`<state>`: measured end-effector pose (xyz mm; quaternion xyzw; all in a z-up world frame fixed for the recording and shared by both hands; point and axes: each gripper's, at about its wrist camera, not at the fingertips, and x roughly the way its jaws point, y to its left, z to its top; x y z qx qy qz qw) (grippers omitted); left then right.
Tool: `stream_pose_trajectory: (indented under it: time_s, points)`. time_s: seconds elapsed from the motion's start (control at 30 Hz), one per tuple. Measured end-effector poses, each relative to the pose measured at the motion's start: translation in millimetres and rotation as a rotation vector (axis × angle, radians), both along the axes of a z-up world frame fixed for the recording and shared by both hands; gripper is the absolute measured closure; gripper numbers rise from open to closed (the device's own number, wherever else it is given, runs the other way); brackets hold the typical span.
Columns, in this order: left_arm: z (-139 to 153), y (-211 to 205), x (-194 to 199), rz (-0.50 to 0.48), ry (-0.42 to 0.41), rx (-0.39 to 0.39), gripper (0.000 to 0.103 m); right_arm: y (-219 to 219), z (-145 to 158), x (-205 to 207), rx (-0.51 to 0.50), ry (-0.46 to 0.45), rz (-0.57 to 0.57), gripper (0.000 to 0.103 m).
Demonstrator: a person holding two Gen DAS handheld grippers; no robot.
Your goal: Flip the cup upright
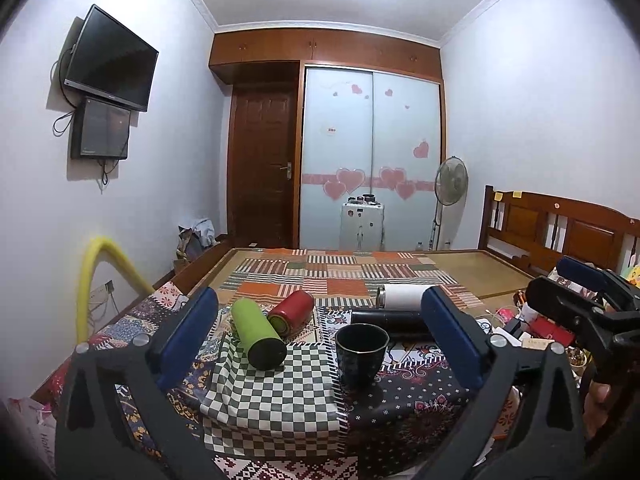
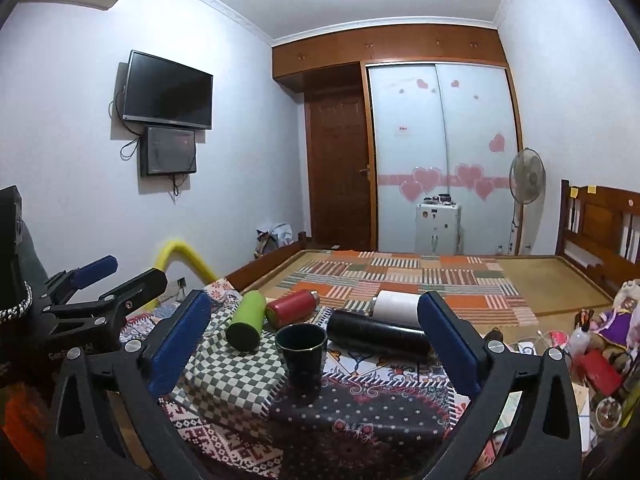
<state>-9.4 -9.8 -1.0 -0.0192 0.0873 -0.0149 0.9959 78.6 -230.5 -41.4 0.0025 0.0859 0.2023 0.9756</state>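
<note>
A dark cup [image 1: 361, 354] stands upright, mouth up, on the patterned cloth; it also shows in the right wrist view [image 2: 303, 354]. My left gripper [image 1: 320, 340] is open and empty, its blue pads [image 1: 186, 336] wide apart, drawn back in front of the cup. My right gripper [image 2: 314, 340] is open and empty too, also short of the cup. In the left wrist view the right gripper [image 1: 580, 300] shows at the right edge. In the right wrist view the left gripper [image 2: 104, 288] shows at the left.
Lying on their sides behind the cup are a green bottle [image 1: 258, 334], a red bottle [image 1: 291, 312], a black bottle [image 1: 390, 320] and a white bottle [image 1: 402, 296]. A checkered cloth [image 1: 272, 396] lies under the green one. Clutter [image 2: 592, 360] sits at the right. The bed [image 1: 360, 272] lies beyond.
</note>
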Motion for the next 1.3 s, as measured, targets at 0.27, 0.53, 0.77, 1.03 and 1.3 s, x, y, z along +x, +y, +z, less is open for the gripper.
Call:
stream_pose_trajectory:
  time_s: [0.27,0.53,0.77,1.03,1.3]
  points:
    - [-0.7,0.0,1.0,-0.005,0.0,-0.003,0.0,-1.9,0.4,0.2,0.004,0.003,-0.003,0.0]
    - [0.3,-1.0,-0.3,-0.008,-0.005,-0.001,0.0,-2.6,1.1,0.9,0.005,0.005,-0.004,0.0]
    - [2.1,-2.1,-0.6,-0.007,-0.008,0.0,0.0,-3.2,1.7,1.0,0.007,0.003,-0.005,0.0]
    - [3.0,-2.6,0.0,-0.015,-0.009,0.002,0.0,-3.7,0.7,0.3,0.009,-0.001,-0.009,0.0]
    - [3.1,-3.7,2.8,-0.034,0.0,-0.004,0.0,-3.0,0.9,0.0,0.009,-0.002,-0.012,0.0]
